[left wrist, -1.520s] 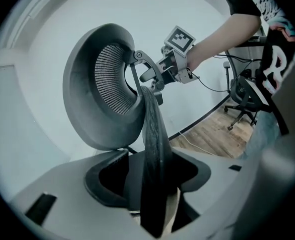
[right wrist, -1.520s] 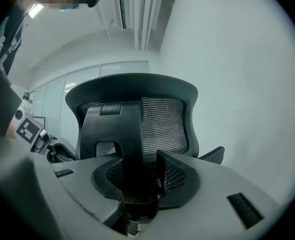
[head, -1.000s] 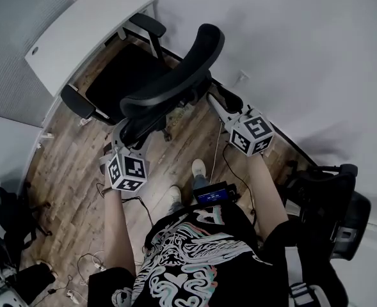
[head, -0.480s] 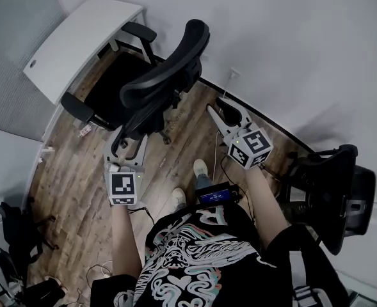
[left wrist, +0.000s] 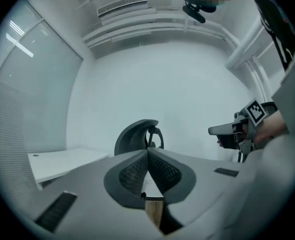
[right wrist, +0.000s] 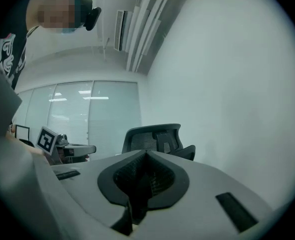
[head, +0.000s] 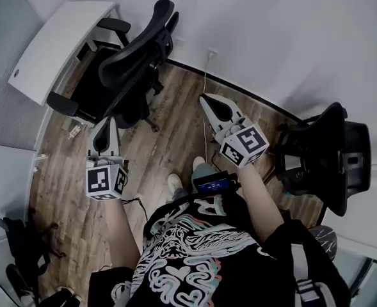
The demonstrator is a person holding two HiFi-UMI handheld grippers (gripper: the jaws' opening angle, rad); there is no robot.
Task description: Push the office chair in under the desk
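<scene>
The black office chair point(head: 134, 50) stands at the white desk point(head: 54, 43) at the upper left, its seat partly under the desktop and its backrest toward me. My left gripper point(head: 106, 123) hangs just short of the chair's base, apart from it. My right gripper point(head: 205, 100) is over the wooden floor, right of the chair and well clear of it. Both pairs of jaws have just been closing and now meet with nothing between them. In the left gripper view the chair point(left wrist: 137, 136) and desk point(left wrist: 62, 161) lie beyond the shut jaws. The chair point(right wrist: 155, 136) also shows in the right gripper view.
A second black chair point(head: 332, 152) stands at the right, close to my right arm. The white wall with its dark skirting point(head: 239, 91) runs behind both chairs. Cables lie on the floor point(head: 169, 139), and a small device point(head: 212, 184) hangs at the person's waist.
Both grippers have come off the chair's backrest and drawn back toward me, and their jaws have closed. The chair now sits farther away, closer in at the desk.
</scene>
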